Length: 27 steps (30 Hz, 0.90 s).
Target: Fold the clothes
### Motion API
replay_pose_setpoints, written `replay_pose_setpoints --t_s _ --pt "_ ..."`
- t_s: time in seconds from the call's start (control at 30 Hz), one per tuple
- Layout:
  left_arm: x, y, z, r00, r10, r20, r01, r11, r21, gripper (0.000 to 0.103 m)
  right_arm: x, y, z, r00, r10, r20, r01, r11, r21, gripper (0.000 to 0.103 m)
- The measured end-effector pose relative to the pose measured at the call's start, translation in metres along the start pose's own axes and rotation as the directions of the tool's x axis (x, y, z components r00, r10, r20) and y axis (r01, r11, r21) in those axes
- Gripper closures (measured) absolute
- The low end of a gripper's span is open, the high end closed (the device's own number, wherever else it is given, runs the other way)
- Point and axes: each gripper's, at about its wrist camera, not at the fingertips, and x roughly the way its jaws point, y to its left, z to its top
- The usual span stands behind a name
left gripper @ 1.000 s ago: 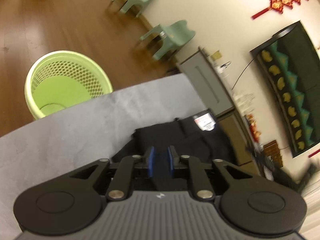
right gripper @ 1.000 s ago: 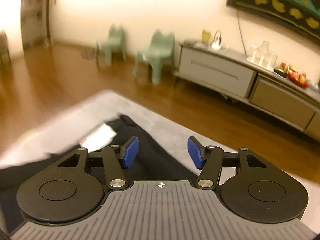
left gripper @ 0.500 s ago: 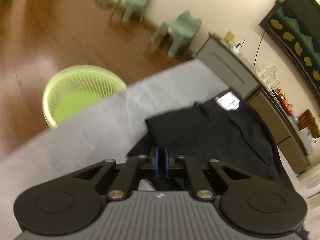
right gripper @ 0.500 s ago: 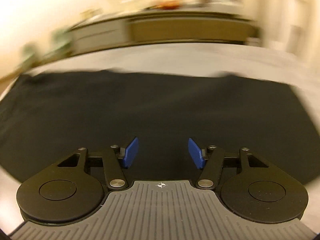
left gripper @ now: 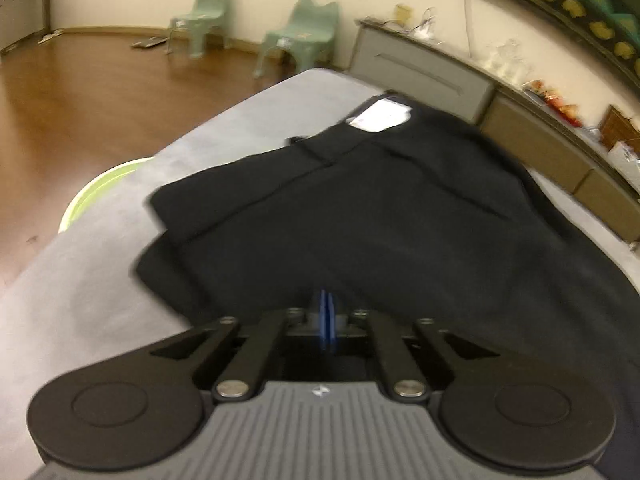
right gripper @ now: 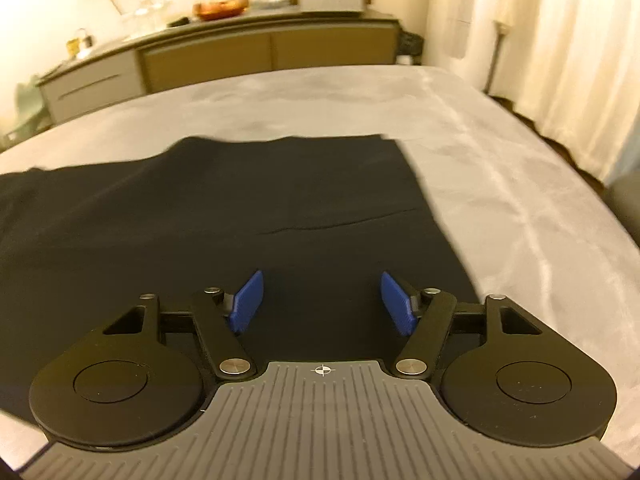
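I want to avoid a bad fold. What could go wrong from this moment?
1. The left gripper is shut at the near edge of the black trousers; whether cloth is pinched is not visible, so a pull may lift nothing.
2. The right gripper is open, jaws widening, above the trouser leg; closing there may catch only the top layer.
3. The green basket sits below the table edge; dragged cloth might slide off.

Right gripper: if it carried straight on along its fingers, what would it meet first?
Most likely the black garment spread on the grey table cover. The right gripper tilts down over the cloth, jaws opening, nothing between them; depth is uncertain.
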Motion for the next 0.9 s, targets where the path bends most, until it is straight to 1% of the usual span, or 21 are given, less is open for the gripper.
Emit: replay_pose_setpoints --t_s 0.03,0.13,0.17,0.2,0.23,0.27,0.3,0.33,0.37,0.4,0.43,0.47,0.5,0.57,0.6,0.63,0.67,0.8,0.9 --pt "-0.004 0.003 -0.002 1.0 0.026 -0.006 -0.026 1.0 -0.012 0.099 0.004 -0.006 0.003 1.0 -0.009 0.005 0.009 1.0 -0.007 0.038" --pt "-0.017 0.004 -0.01 0.996 0.09 -0.014 -0.091 0.996 -0.009 0.099 0.012 -0.019 0.01 0.999 -0.033 0.016 0.033 0.999 0.011 0.037" --pt "-0.02 0.004 -0.01 0.995 0.098 -0.027 -0.098 0.995 -0.018 0.098 0.014 -0.022 0.013 0.999 -0.034 0.015 0.034 0.999 0.013 0.036" --pt "-0.022 0.002 -0.008 0.995 0.09 -0.045 -0.092 0.995 -0.033 0.098 0.016 -0.023 0.015 0.999 -0.034 0.01 0.034 0.999 0.011 0.036" --pt "-0.027 0.001 -0.005 0.997 0.066 -0.048 -0.068 0.996 -0.049 0.094 0.016 -0.023 0.018 0.999 -0.039 -0.002 0.039 0.999 0.014 0.037" --pt "-0.035 -0.004 -0.001 0.999 0.037 -0.021 -0.038 0.998 -0.053 0.092 0.007 -0.019 0.018 0.998 -0.053 -0.014 0.054 0.998 0.017 0.04" --pt "-0.045 -0.011 0.004 1.0 0.013 0.025 -0.012 0.999 -0.034 0.09 -0.005 -0.012 0.018 0.999 -0.048 0.003 0.048 0.999 0.003 0.046" --pt "-0.052 -0.02 0.009 0.998 -0.014 0.069 0.014 1.0 -0.003 0.083 -0.017 -0.003 0.019 0.999 -0.028 0.034 0.029 0.999 -0.02 0.046" --pt "-0.056 -0.031 0.014 0.994 -0.048 0.096 0.044 0.998 0.042 0.074 -0.025 0.008 0.02 0.998 0.008 0.062 -0.005 0.999 -0.05 0.046" --pt "-0.055 -0.044 0.018 0.992 -0.077 0.095 0.068 0.993 0.091 0.072 -0.03 0.019 0.021 0.996 0.048 0.078 -0.042 0.996 -0.079 0.045" --pt "-0.048 -0.053 0.019 0.993 -0.083 0.079 0.074 0.99 0.119 0.071 -0.031 0.03 0.022 0.992 0.093 0.08 -0.085 0.991 -0.104 0.045" --pt "-0.04 -0.061 0.02 0.995 -0.086 0.058 0.077 0.986 0.146 0.071 -0.027 0.037 0.021 0.991 0.116 0.062 -0.108 0.986 -0.125 0.045" --pt "-0.027 -0.067 0.019 0.997 -0.072 0.025 0.067 0.984 0.166 0.071 -0.021 0.042 0.02 0.991 0.126 0.038 -0.119 0.982 -0.146 0.045" --pt "-0.006 -0.067 0.016 1.0 -0.014 -0.016 0.017 0.98 0.196 0.072 -0.009 0.053 0.017 0.99 0.142 -0.013 -0.142 0.972 -0.185 0.045" --pt "0.001 -0.064 0.014 1.0 0.014 -0.028 -0.008 0.978 0.208 0.073 -0.003 0.052 0.015 0.988 0.148 -0.032 -0.152 0.969 -0.194 0.043" --pt "0.001 -0.059 0.013 1.0 0.011 -0.023 -0.005 0.977 0.214 0.073 0.001 0.046 0.016 0.989 0.144 -0.037 -0.148 0.971 -0.186 0.036" --pt "0.001 -0.054 0.012 1.0 0.007 -0.018 -0.003 0.976 0.219 0.073 0.002 0.039 0.017 0.99 0.134 -0.038 -0.138 0.975 -0.172 0.038" --pt "-0.012 -0.048 -0.006 1.0 0.021 -0.014 -0.016 0.965 0.261 0.073 0.009 0.015 0.022 0.994 0.099 -0.037 -0.103 0.987 -0.122 0.037" --pt "-0.024 -0.046 -0.021 0.999 0.031 -0.043 -0.019 0.967 0.256 0.073 0.013 0.003 0.025 0.996 0.078 -0.033 -0.081 0.993 -0.091 0.037"
